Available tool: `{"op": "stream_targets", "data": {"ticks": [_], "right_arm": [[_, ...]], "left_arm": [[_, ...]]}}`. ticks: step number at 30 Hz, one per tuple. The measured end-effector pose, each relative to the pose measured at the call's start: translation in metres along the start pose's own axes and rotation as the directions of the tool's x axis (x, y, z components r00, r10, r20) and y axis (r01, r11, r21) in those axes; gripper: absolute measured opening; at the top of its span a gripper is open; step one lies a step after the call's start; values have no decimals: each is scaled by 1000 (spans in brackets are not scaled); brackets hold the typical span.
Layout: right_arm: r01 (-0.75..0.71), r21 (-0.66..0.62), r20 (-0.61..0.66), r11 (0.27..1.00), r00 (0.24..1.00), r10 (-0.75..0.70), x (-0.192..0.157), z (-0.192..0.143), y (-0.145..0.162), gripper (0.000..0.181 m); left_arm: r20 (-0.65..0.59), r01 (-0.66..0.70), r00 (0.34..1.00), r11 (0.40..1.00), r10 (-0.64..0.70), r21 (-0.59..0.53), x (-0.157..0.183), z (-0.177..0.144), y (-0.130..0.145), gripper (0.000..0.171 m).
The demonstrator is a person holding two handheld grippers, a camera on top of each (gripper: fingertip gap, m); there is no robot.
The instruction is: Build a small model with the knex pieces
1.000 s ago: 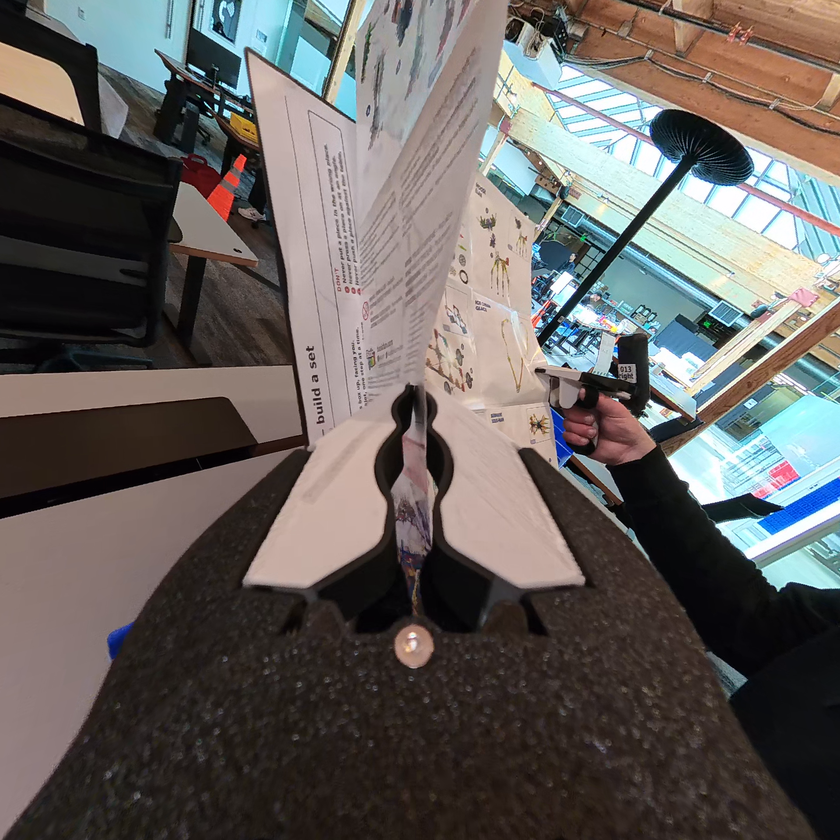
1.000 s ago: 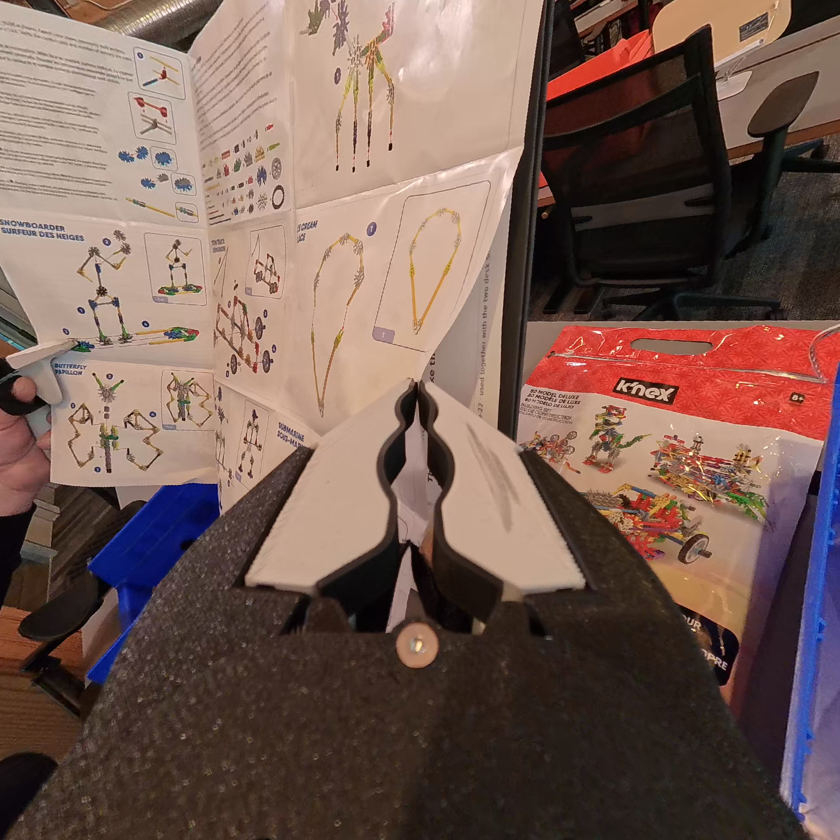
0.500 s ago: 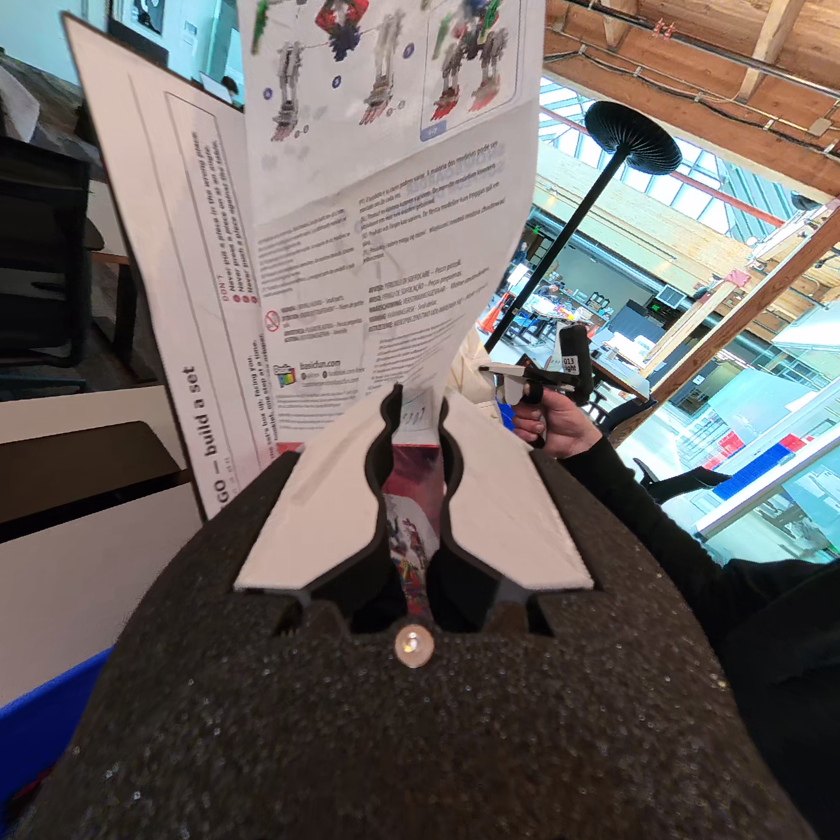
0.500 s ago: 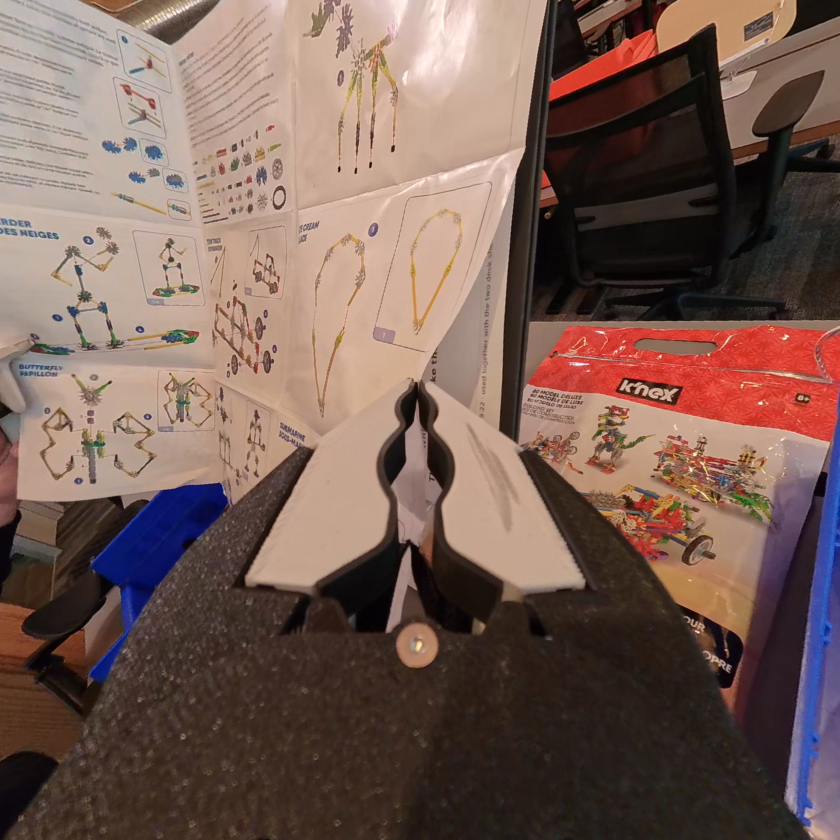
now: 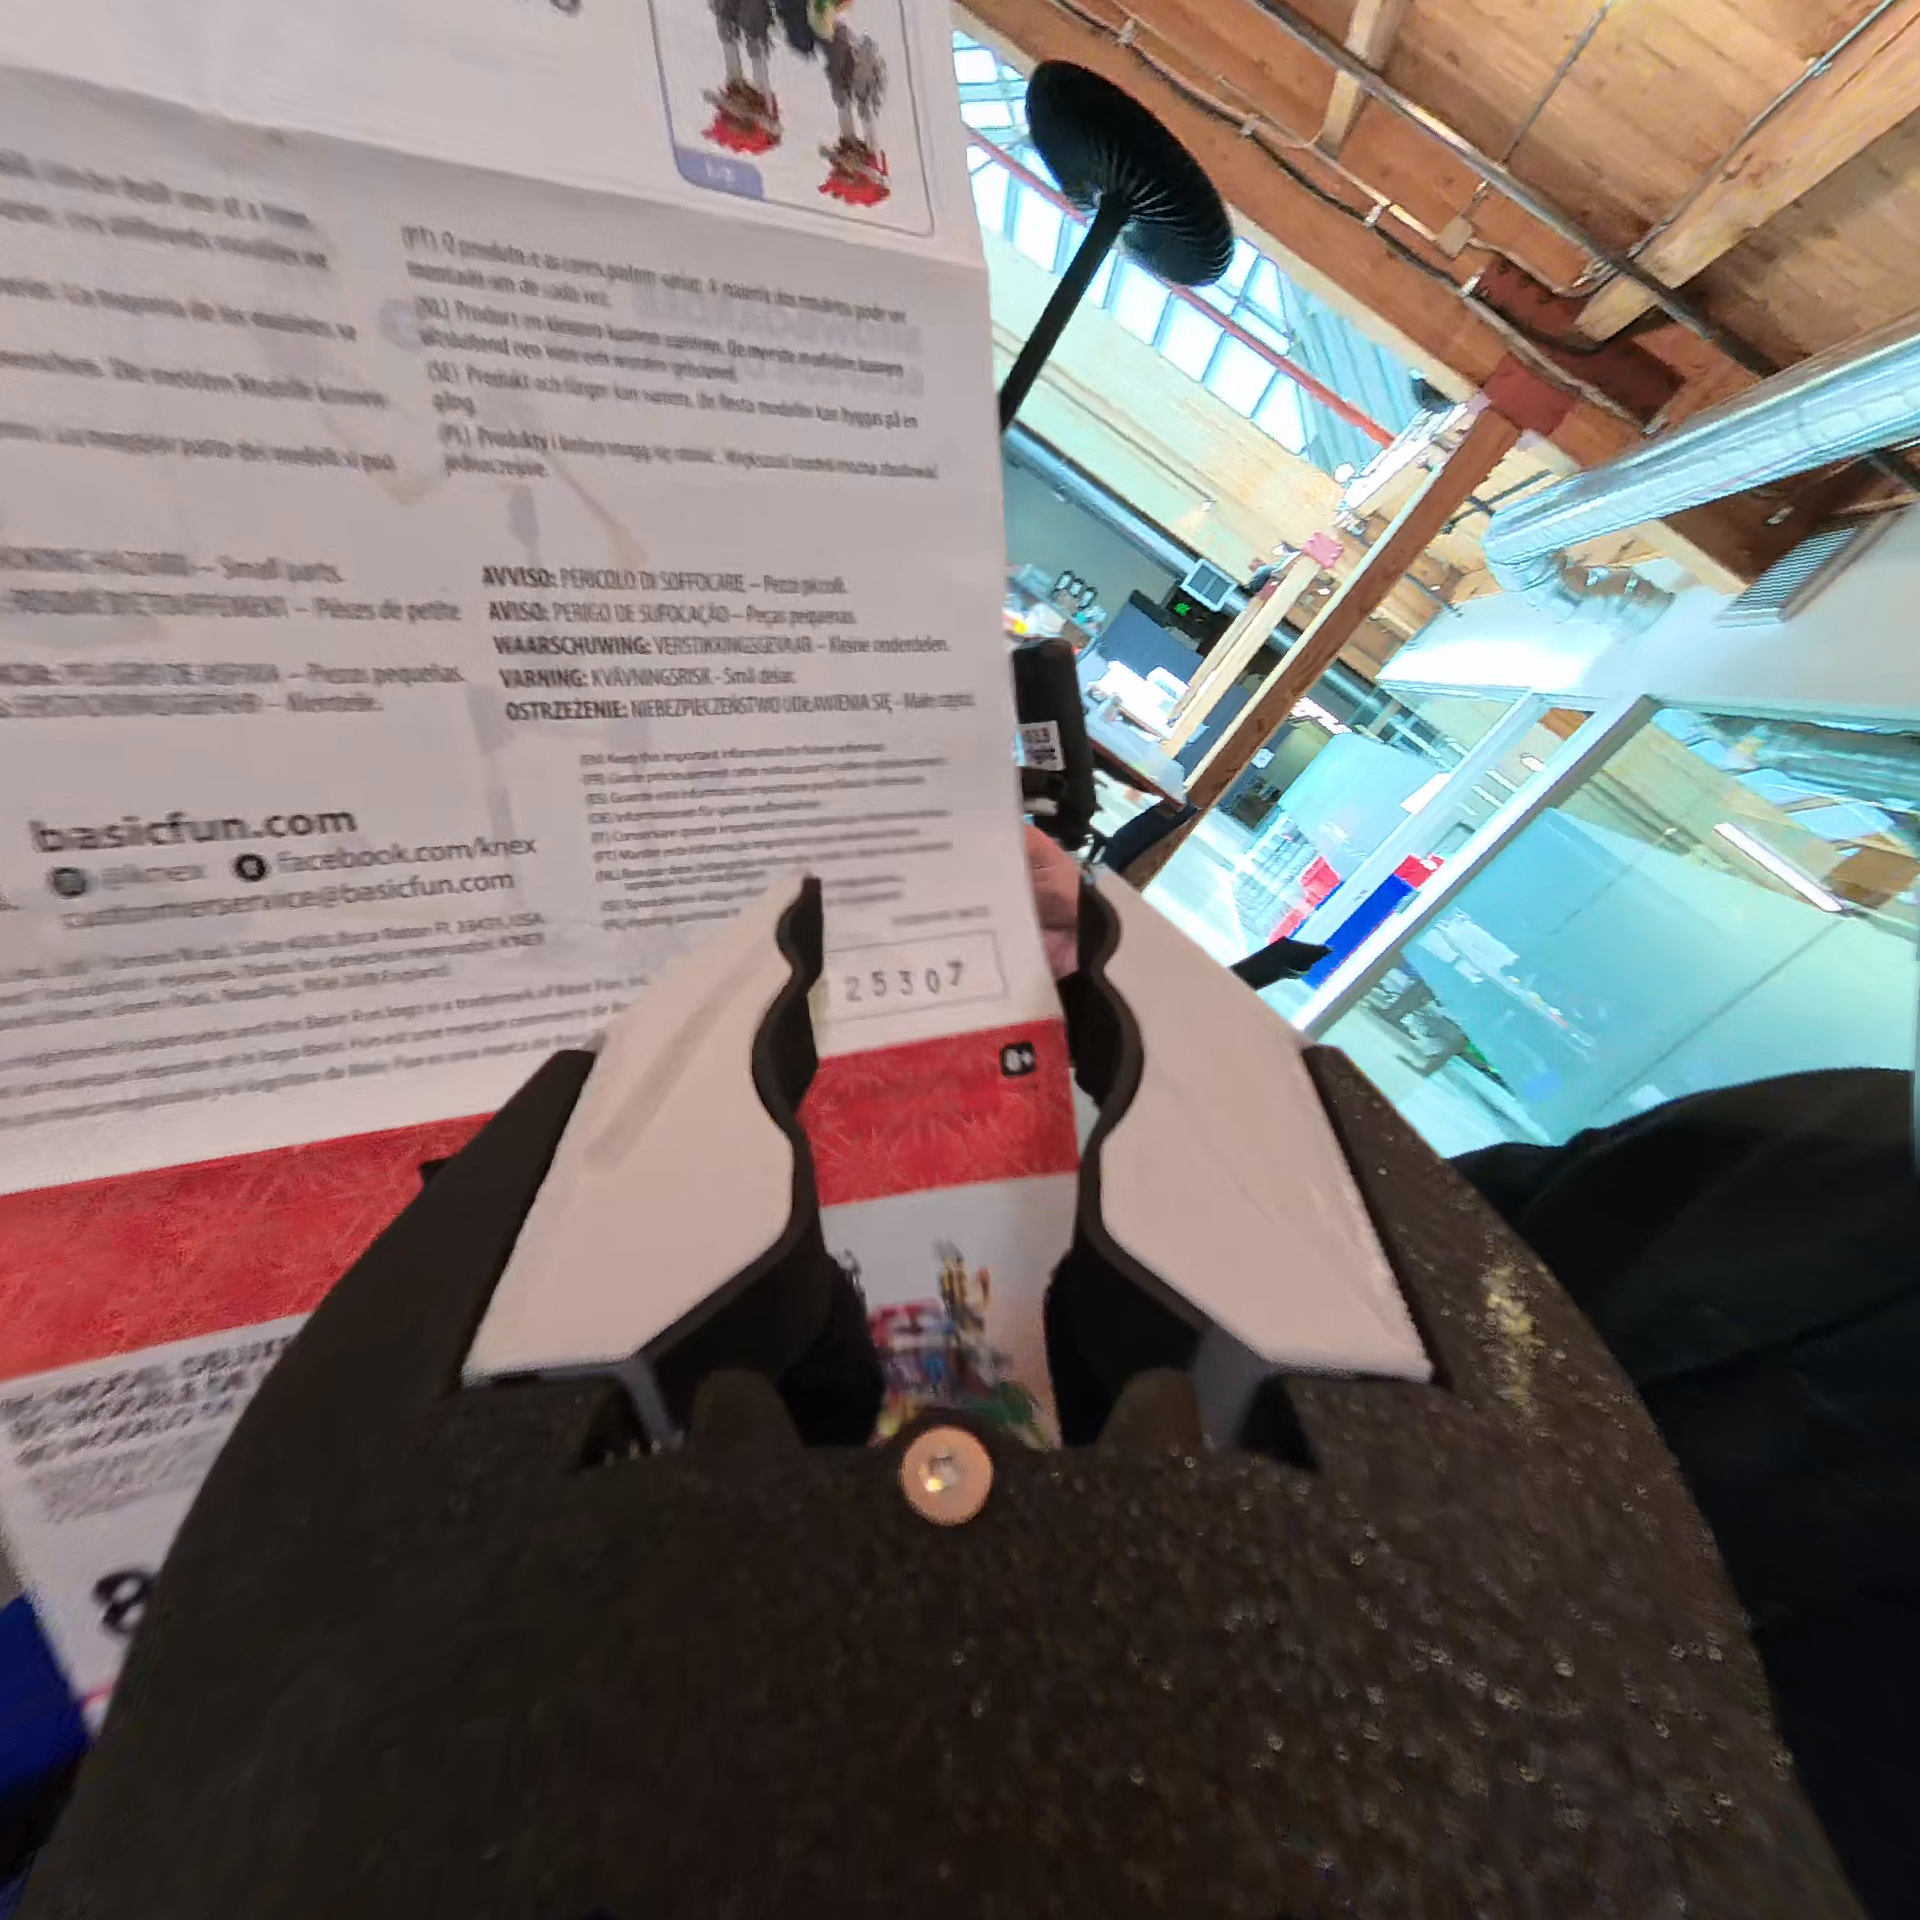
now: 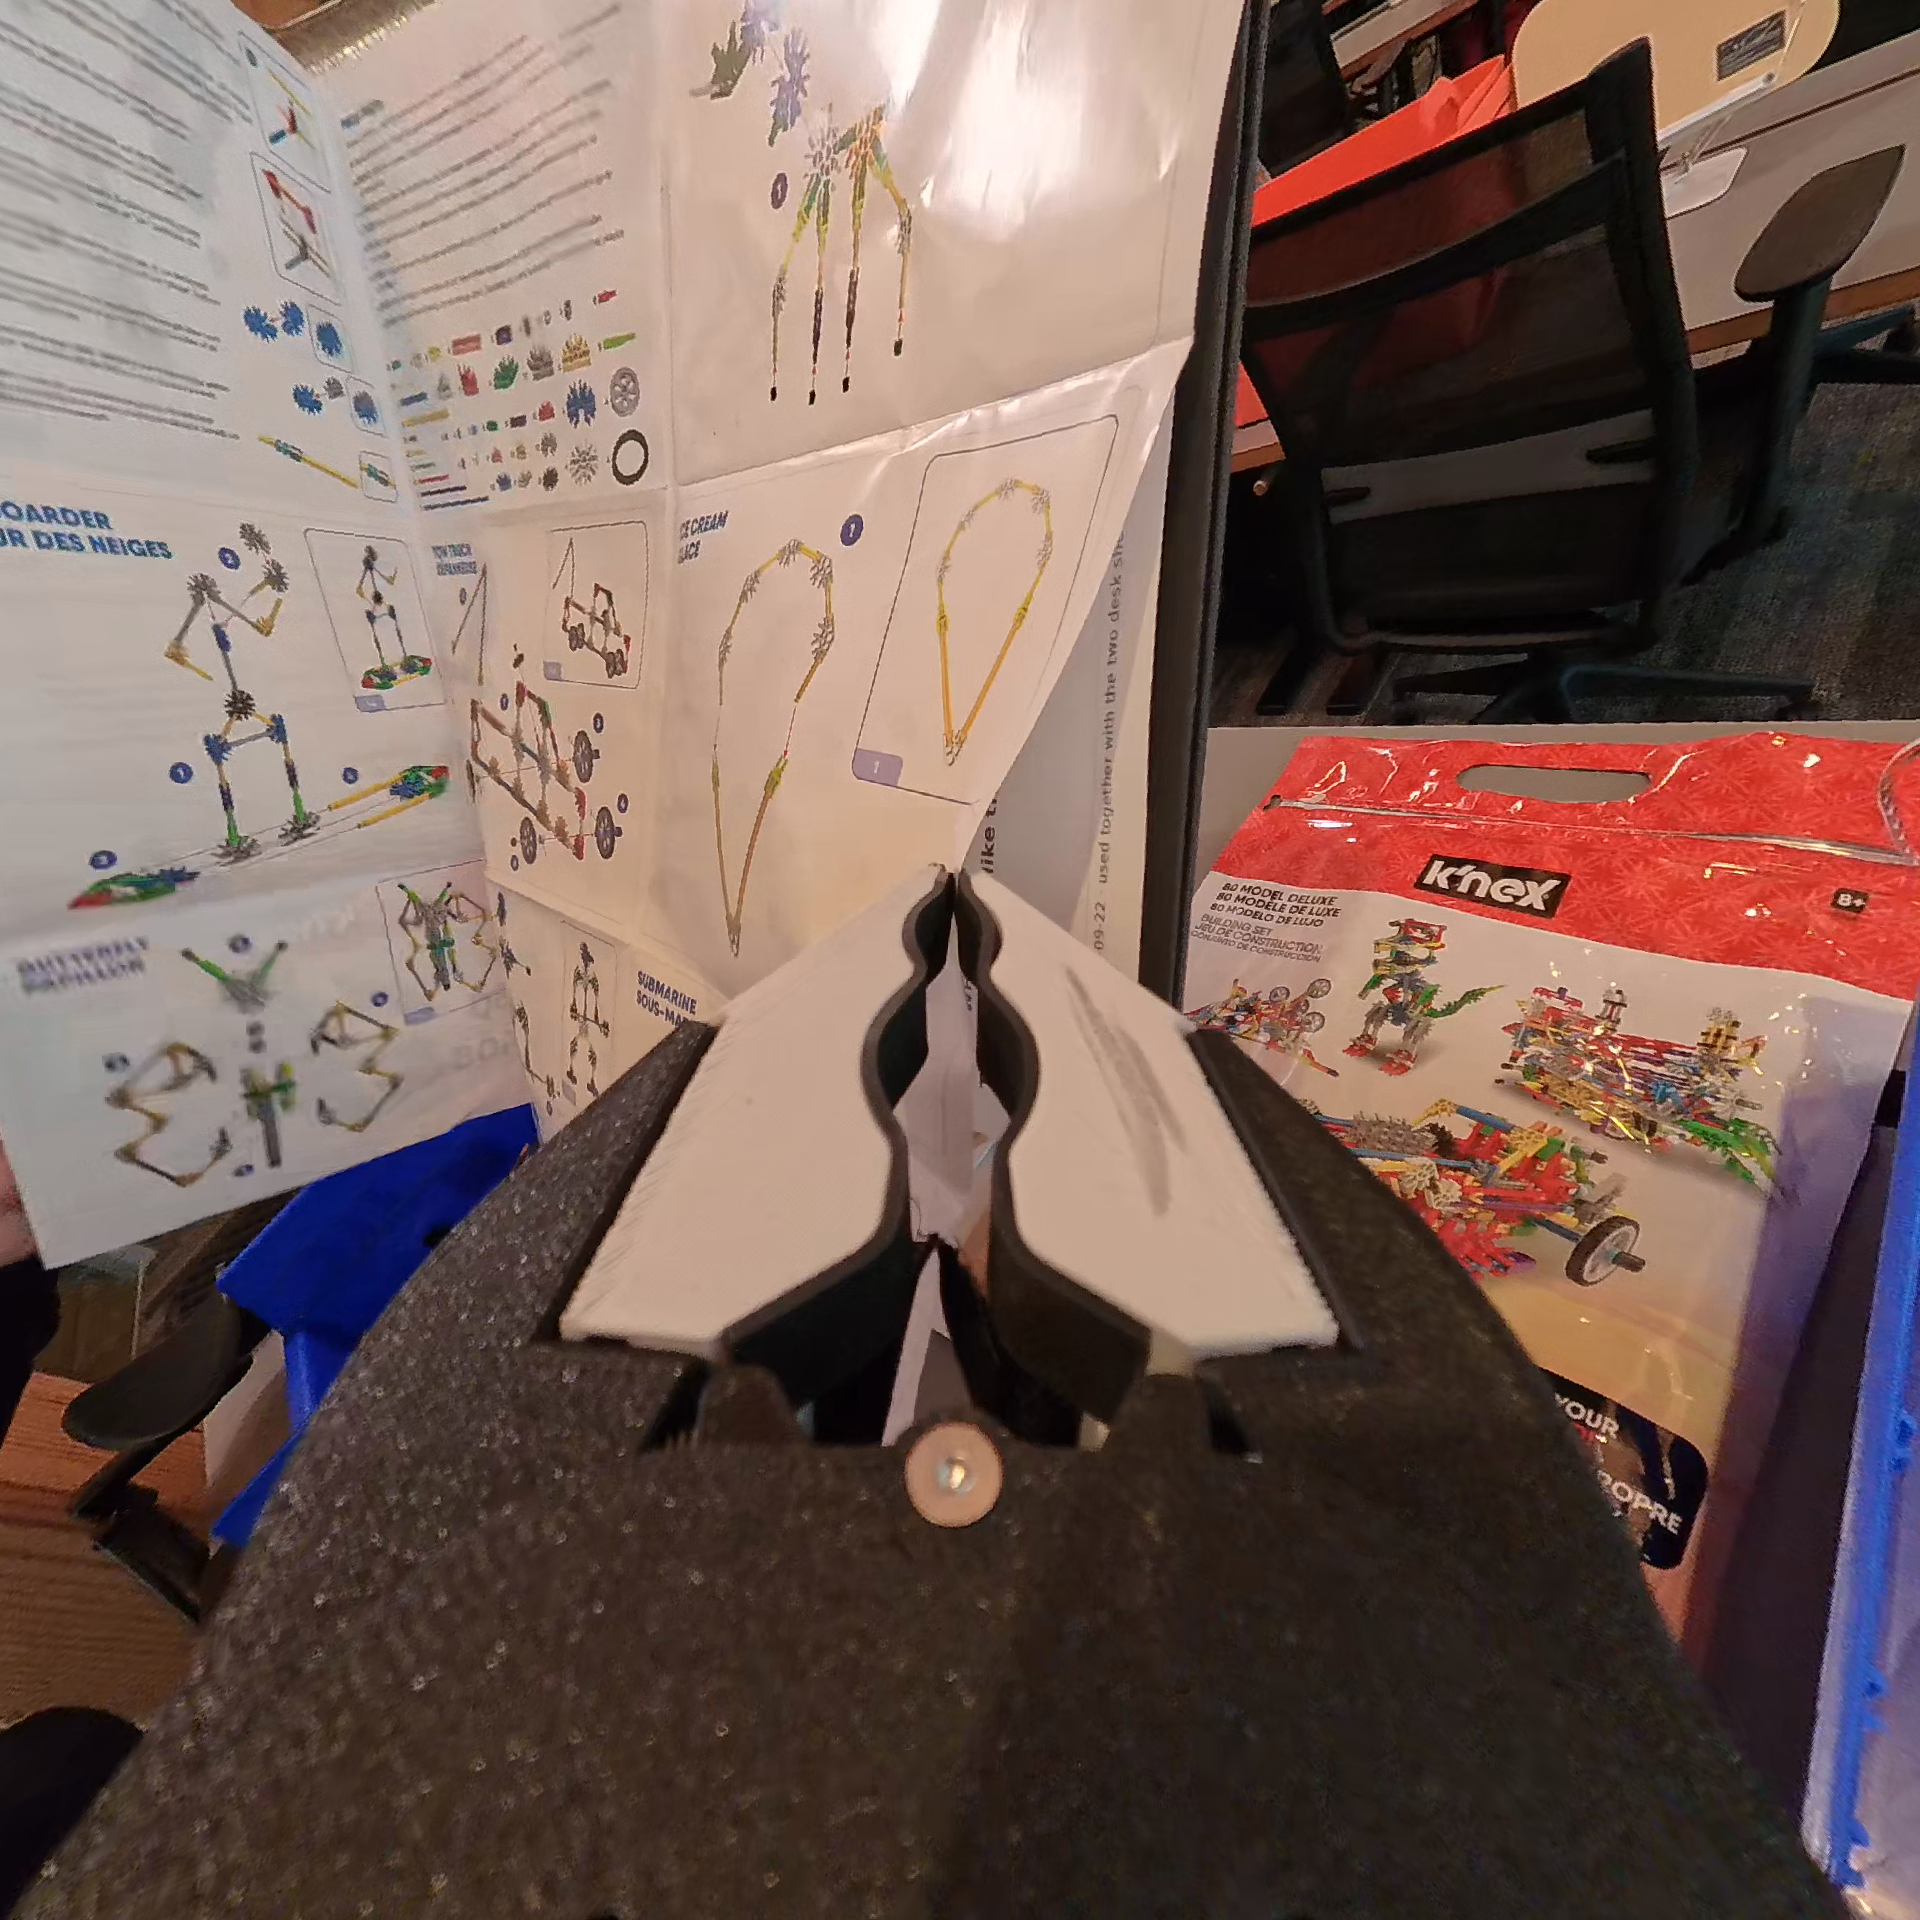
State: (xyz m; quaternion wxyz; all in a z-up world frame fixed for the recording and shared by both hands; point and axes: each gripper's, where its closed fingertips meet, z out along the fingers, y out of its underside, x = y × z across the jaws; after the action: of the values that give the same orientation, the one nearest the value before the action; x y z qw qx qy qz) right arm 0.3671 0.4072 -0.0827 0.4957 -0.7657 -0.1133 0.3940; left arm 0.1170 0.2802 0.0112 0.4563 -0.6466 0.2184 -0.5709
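Note:
A large folded instruction sheet (image 6: 582, 540) with coloured building diagrams hangs upright in the air. My right gripper (image 6: 951, 883) is shut on its lower right edge, and white paper shows between the closed fingers. In the left wrist view the sheet's printed back (image 5: 520, 623) with a red band fills the left side. My left gripper (image 5: 948, 909) is open, with the sheet's right edge just beyond its spread jaws, and grips nothing. The right gripper's black handle (image 5: 1049, 748) and a hand show behind the sheet's edge.
A red and clear bag of building toy parts (image 6: 1558, 1039) stands right of the sheet. A blue bin (image 6: 364, 1236) sits low left and another blue bin edge (image 6: 1881, 1455) far right. A black office chair (image 6: 1455, 436) stands behind. A black floor lamp (image 5: 1132, 177) rises behind the sheet. The tips of one gripper are about 30 cm away from the tips of the other.
My left gripper has opened and let go of the sheet. The sheet has swung flat toward the left camera. My right gripper has kept its grip.

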Motion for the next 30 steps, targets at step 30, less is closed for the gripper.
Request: {"op": "stream_targets", "data": {"ticks": [30], "right_arm": [[2, 2, 10, 1000, 1000, -2, -3, 2, 2, 0]], "left_arm": [[365, 67, 930, 997, -46, -47, -103, -58, 52, 47]]}}
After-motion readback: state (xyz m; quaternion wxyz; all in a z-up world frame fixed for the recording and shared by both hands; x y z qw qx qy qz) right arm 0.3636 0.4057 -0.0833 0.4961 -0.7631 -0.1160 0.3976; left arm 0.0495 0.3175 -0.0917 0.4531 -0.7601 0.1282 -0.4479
